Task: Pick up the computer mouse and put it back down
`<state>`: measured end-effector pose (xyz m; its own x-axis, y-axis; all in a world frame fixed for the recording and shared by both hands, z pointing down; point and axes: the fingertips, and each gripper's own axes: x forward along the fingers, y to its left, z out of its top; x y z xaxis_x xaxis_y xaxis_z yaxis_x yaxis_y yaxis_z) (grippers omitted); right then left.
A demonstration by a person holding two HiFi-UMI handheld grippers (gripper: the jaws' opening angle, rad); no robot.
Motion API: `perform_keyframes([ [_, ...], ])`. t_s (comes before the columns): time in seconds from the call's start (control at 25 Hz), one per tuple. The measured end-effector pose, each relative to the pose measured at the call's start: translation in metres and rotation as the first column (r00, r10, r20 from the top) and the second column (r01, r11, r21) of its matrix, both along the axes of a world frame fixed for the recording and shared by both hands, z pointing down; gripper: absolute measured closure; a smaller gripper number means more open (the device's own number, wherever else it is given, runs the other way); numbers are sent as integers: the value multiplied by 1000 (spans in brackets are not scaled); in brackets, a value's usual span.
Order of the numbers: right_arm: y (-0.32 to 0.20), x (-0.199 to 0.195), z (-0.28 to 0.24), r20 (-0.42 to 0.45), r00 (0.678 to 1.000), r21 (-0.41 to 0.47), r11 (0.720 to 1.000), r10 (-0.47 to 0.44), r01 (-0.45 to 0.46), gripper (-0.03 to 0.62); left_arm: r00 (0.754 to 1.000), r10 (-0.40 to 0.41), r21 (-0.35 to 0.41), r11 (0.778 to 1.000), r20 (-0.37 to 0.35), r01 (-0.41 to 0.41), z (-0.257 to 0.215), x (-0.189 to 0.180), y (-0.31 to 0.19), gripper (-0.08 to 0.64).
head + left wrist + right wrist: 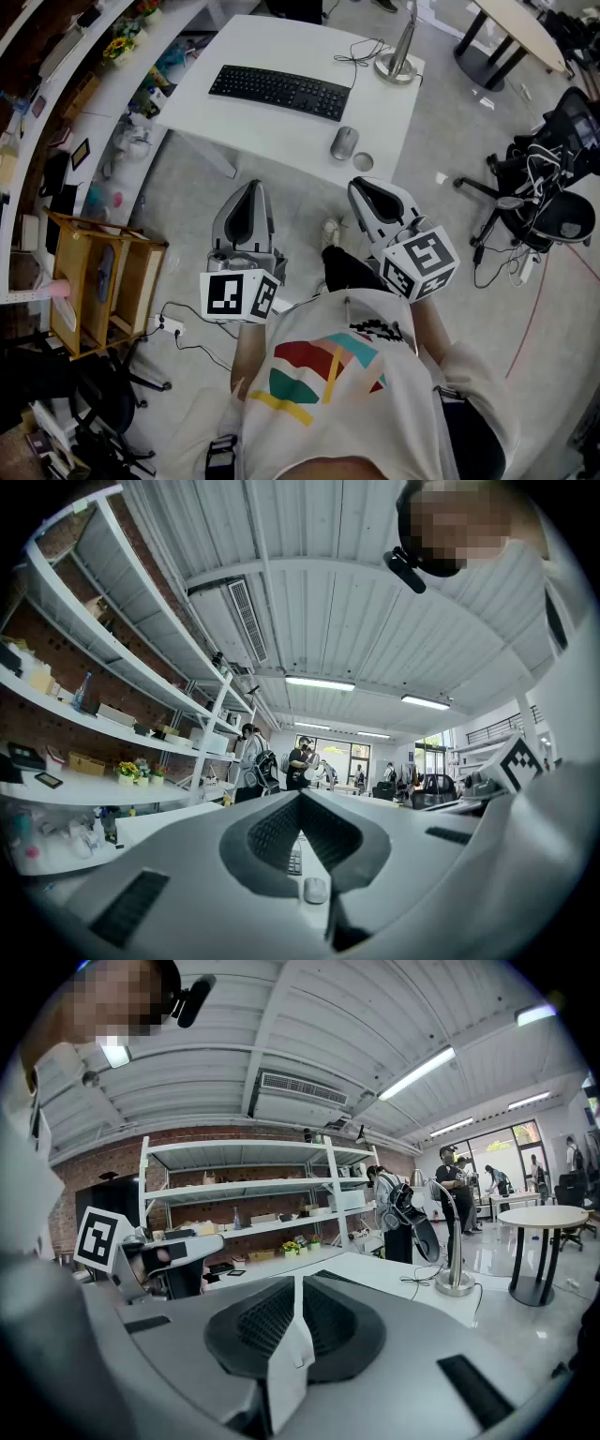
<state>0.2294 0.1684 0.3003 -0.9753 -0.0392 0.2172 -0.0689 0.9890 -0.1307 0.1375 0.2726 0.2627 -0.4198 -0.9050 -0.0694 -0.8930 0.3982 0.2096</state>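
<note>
The grey computer mouse (344,142) lies on the white table (281,131), near its front edge and to the right of the keyboard. Both grippers hang in front of the table, short of that edge and apart from the mouse. My left gripper (253,187) is shut and holds nothing. In the left gripper view its jaws (300,797) meet at the tips, and the mouse (316,890) shows small through the slit beneath them. My right gripper (364,186) is shut and empty just below the mouse, and in the right gripper view its jaws (298,1281) are pressed together.
A black keyboard (279,91) lies mid-table, a lamp base (397,66) with a cable stands at the far right corner, and a small round disc (363,162) lies beside the mouse. A black office chair (553,197) is on the right, a wooden rack (98,281) and shelves on the left.
</note>
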Motion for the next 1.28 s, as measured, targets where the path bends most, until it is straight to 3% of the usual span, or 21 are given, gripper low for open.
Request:
perform_keyframes([
  [0.36, -71, -116, 15, -27, 998, 71, 996, 58, -56, 575, 999, 47, -45, 998, -7, -47, 15, -101, -75, 514],
  [0.52, -112, -179, 28, -56, 997, 41, 998, 44, -42, 571, 998, 62, -58, 996, 4, -62, 14, -155, -122, 515],
  [0.64, -133, -223, 27, -50, 999, 48, 999, -1, 3, 536, 997, 67, -48, 997, 32, -66, 9, -191, -151, 515],
  [0.76, -140, -256, 19, -43, 999, 79, 997, -7, 10, 445, 996, 83, -46, 996, 35, -82, 8, -220, -165, 515],
  [0.88, -156, -271, 17, -47, 997, 95, 994, 57, -52, 351, 992, 124, -55, 991, 16, -123, 12, -244, -184, 514],
  [1.08, -200, -265, 20, -48, 975, -18, 976, 217, -218, 342, 972, 237, -55, 970, 11, -236, 15, -262, -228, 515],
  [1.28, -237, -231, 46, -142, 894, -60, 898, 424, -436, 344, 919, 393, -63, 918, 0, -393, 20, -254, -272, 514],
])
